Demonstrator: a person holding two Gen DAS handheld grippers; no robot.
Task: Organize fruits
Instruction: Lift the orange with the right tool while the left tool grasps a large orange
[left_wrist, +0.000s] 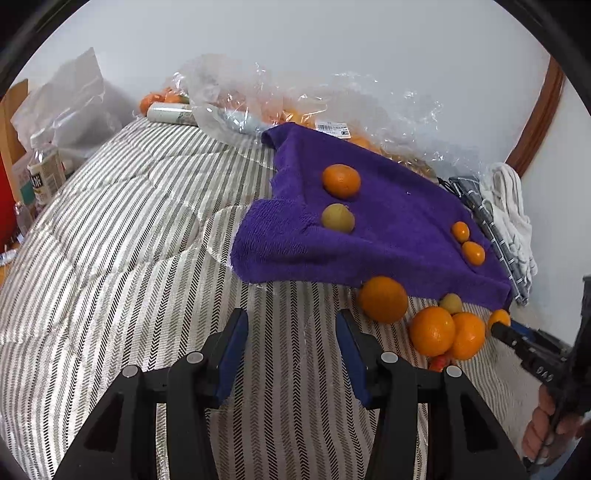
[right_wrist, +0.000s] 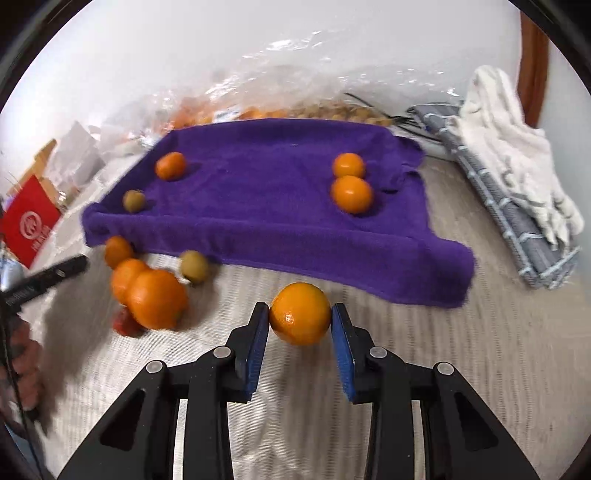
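The left gripper (left_wrist: 291, 328) hangs with jaws released over the striped bed (left_wrist: 122, 266), nothing between them. The right gripper (right_wrist: 300, 317) has its jaws clenched on a round, glossy orange (right_wrist: 300, 314), just short of the purple towel (right_wrist: 266, 218).

Right claw (right_wrist: 300, 325) closed on an orange (right_wrist: 300, 314), purple towel (right_wrist: 258, 206) behind, striped bedding (right_wrist: 480, 350) beneath

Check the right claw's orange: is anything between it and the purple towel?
Nothing visible blocks it. The orange sits between the right claw's pads, and only bare striped bedding lies between it and the purple towel's raised front edge. The loose fruit cluster lies off to its left.
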